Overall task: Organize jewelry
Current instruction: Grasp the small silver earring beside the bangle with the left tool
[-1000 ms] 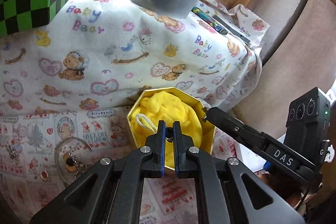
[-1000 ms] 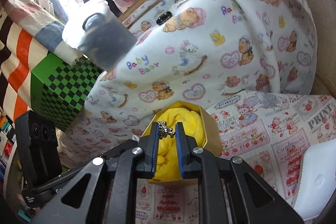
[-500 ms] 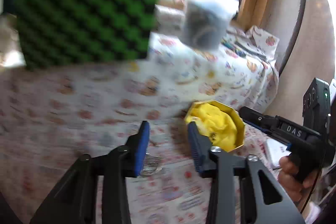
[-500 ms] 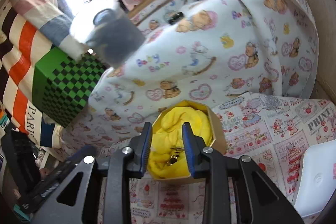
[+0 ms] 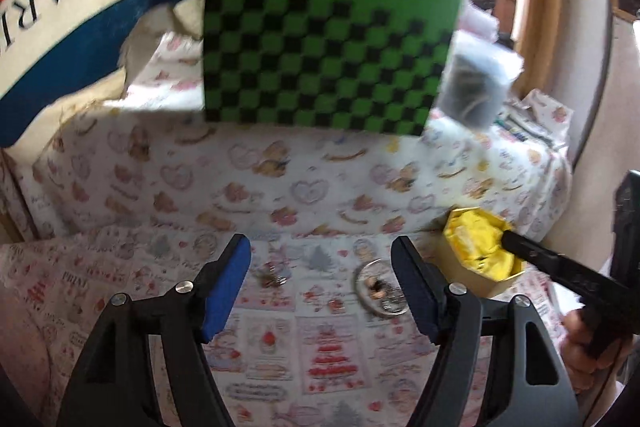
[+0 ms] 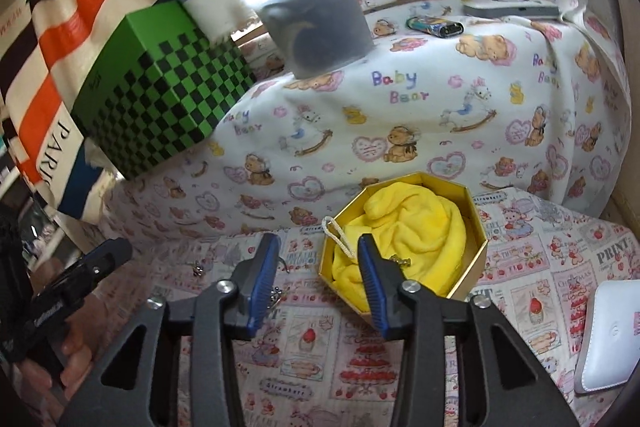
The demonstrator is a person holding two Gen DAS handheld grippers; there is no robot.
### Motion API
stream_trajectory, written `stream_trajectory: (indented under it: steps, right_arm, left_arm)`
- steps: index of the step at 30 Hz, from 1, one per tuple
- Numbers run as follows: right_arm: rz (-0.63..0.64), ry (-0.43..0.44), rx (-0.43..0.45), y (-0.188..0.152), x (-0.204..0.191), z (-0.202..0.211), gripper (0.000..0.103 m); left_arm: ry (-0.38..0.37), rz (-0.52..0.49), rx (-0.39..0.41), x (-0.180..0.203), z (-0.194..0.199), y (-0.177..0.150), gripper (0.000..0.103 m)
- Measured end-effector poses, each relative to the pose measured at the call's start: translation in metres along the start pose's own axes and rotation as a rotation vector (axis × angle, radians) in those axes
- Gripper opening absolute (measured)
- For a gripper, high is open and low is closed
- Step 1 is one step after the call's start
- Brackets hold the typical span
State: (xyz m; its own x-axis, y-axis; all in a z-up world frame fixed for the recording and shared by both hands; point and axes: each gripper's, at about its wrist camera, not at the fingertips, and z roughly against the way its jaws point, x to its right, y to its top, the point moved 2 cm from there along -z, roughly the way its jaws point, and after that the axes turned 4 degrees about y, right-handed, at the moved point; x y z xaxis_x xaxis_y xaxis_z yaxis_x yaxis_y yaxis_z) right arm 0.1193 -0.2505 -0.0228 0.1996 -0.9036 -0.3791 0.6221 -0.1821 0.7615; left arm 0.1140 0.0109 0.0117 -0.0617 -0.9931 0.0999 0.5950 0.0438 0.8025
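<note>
My left gripper (image 5: 320,279) gapes wide, empty, over the printed cloth (image 5: 280,339). My right gripper (image 6: 316,275) likewise spread wide, empty; gold box (image 6: 476,223) just right.

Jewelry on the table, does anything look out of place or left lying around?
Yes. Several pieces lie loose on the printed cloth rather than in the gold box: a small silver piece, a ring with a charm beside the box, and a tiny stud. One piece already rests on the yellow cloth inside. Both grippers are open and empty.
</note>
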Motion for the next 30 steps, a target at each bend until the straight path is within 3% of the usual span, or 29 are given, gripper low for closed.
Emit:
stream_trajectory:
  steps: [5, 7, 11, 18, 22, 30]
  right_arm:
    - [0.012, -0.035, 0.002, -0.001, 0.001, -0.003, 0.042]
    - [0.019, -0.053, 0.010, 0.000, 0.001, -0.001, 0.044]
    - [0.018, -0.074, 0.025, 0.003, 0.002, 0.003, 0.047]
    - [0.010, -0.080, 0.029, 0.004, 0.003, 0.006, 0.048]
    - [0.006, -0.084, 0.027, 0.004, 0.004, 0.006, 0.048]
    - [-0.011, -0.096, 0.033, 0.005, 0.007, 0.007, 0.049]
  left_arm:
    - [-0.009, 0.051, -0.037, -0.020, -0.029, -0.007, 0.070]
    - [-0.029, 0.058, -0.061, -0.025, -0.039, -0.009, 0.065]
    - [-0.039, 0.082, -0.148, -0.033, -0.067, -0.013, 0.046]
    - [-0.075, 0.077, -0.219, -0.036, -0.087, -0.020, 0.031]
    - [-0.015, 0.054, -0.263, -0.032, -0.100, -0.027, 0.030]
    - [-0.026, 0.065, -0.279, -0.035, -0.106, -0.029, 0.015]
